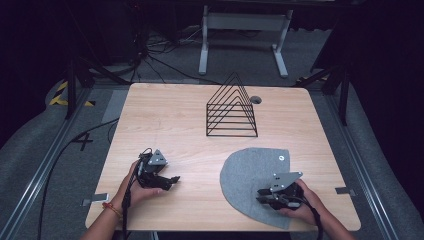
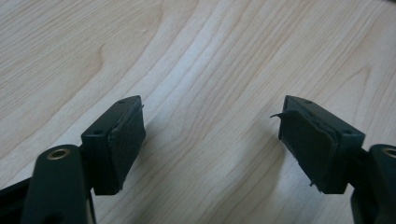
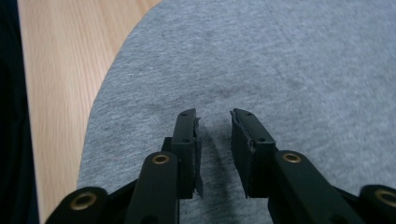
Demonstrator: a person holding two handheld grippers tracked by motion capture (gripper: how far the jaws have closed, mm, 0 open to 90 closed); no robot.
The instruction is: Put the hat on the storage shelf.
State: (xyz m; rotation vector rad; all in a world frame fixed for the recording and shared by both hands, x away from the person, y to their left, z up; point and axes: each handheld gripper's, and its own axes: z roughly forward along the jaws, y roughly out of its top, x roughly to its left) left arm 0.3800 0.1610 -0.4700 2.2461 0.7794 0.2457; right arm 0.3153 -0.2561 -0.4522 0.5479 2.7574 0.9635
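Two hand-held grippers low over a wooden table, a grey felt mat under the right one.

The left gripper (image 1: pixel 167 182) rests on bare table (image 1: pixel 170 120) well left of the grey felt mat (image 1: pixel 245 172), its jaws spread wide with nothing between them; its own view adds worn pads (image 2: pixel 126 140) and wood grain. The right gripper (image 1: pixel 262 196) sits over the mat's near part, jaws a narrow gap apart, empty; its own view shows the mat's curved edge. A black wire rack (image 1: pixel 231 107) stands beyond the mat.
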